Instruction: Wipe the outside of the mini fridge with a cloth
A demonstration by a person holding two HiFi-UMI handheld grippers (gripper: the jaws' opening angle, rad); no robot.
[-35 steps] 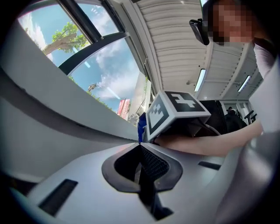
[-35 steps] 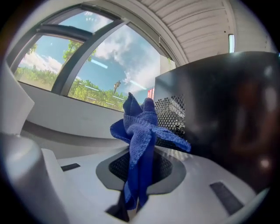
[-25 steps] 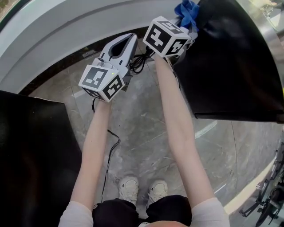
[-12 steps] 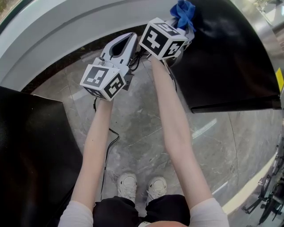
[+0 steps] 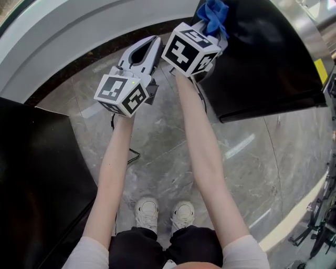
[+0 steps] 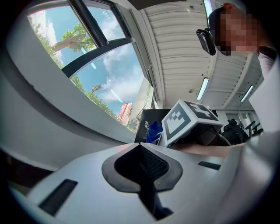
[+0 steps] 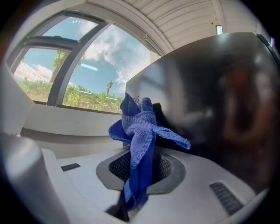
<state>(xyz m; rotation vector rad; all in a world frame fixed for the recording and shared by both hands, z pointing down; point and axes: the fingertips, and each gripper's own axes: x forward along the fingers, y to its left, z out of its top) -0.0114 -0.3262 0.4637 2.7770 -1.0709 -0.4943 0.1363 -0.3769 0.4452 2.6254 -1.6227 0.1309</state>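
The glossy black mini fridge [image 5: 268,63] fills the upper right of the head view and its dark side [image 7: 210,96] takes up the right of the right gripper view. My right gripper [image 5: 212,26] is shut on a blue cloth [image 7: 140,135], whose bunched end [image 5: 216,14] lies against the fridge's upper left edge. My left gripper [image 5: 149,44] hangs beside it to the left, jaws shut with nothing between them [image 6: 142,170], clear of the fridge.
A second black block [image 5: 37,184] stands at lower left. A curved white window ledge [image 5: 89,37] runs behind the grippers. A black cable [image 5: 128,157] trails over the grey marble floor [image 5: 157,136]. Bicycles [image 5: 315,236] stand at lower right.
My right gripper with the cloth has slid a little left along the fridge's edge. The view has shifted, so the fridge sits higher and further right. The left gripper has barely moved.
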